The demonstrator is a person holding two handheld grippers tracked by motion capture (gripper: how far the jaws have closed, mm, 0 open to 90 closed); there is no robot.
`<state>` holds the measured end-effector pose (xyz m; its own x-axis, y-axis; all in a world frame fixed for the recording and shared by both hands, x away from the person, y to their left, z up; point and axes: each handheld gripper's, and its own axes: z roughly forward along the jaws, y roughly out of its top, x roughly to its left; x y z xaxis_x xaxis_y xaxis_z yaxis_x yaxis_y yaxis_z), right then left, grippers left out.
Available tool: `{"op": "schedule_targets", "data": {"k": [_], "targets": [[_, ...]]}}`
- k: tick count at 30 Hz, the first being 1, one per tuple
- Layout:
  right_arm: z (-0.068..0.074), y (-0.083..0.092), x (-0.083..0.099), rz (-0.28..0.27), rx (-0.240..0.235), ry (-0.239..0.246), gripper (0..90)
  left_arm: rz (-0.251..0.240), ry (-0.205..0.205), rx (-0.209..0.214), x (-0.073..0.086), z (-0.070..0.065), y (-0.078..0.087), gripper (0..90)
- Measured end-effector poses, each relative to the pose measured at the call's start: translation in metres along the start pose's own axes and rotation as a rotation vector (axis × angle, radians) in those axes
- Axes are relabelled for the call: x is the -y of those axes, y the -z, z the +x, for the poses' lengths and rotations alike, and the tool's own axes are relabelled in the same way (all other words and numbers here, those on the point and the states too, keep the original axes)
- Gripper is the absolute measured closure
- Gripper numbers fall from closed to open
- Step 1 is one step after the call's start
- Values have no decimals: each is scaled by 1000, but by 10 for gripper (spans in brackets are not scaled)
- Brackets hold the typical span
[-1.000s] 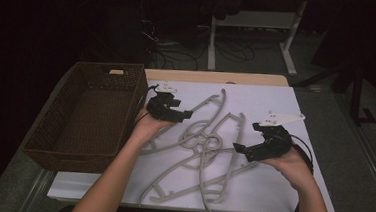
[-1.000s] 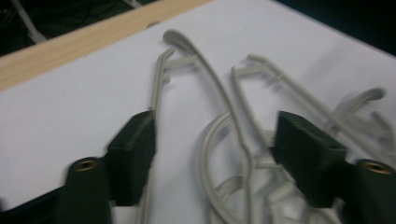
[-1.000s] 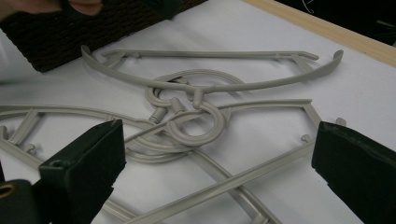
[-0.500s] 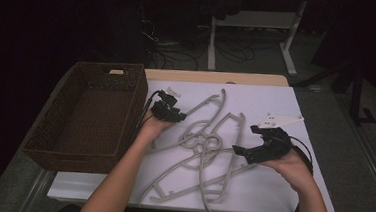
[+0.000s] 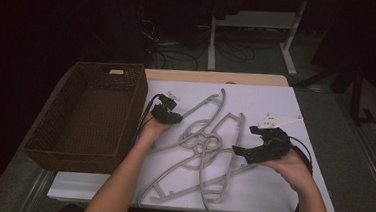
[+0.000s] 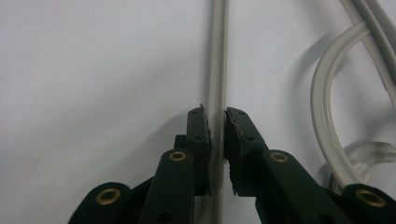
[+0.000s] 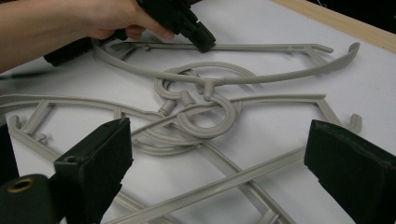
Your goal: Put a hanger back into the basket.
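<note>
The left gripper has its fingers pinching the straight bar of one grey hanger. The bar runs up between the two pads and on past their tips, lying flat on the white desk. In the right gripper view the same left gripper sits at the far side of the tangle of hangers, whose hooks are looped through one another in the middle. The wicker basket stands just behind the left hand.

To do this step well, I judge the pinch should stay square on the bar, then lift slowly and tilt so the held hanger's hook slides out of the neighbouring loops rather than dragging the whole bundle along. The right gripper, fingers spread wide above the near hangers and holding nothing, is well placed to press down or clamp one of the other hangers so it stays on the desk.

Against the frame a second ago, the left gripper has come down from above the desk onto the bar, and its jaws have just been closing, now with the bar between them. The right gripper and the hangers lie as they did.
</note>
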<state>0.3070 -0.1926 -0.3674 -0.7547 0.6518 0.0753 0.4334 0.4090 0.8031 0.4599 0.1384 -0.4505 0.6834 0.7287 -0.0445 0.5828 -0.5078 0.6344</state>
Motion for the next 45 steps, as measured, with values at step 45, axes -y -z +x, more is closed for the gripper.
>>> {"op": "schedule_targets", "data": {"k": [45], "targets": [[-3, 3, 0, -16, 0, -13, 84, -22, -208, 272, -55, -38, -19, 813]]}}
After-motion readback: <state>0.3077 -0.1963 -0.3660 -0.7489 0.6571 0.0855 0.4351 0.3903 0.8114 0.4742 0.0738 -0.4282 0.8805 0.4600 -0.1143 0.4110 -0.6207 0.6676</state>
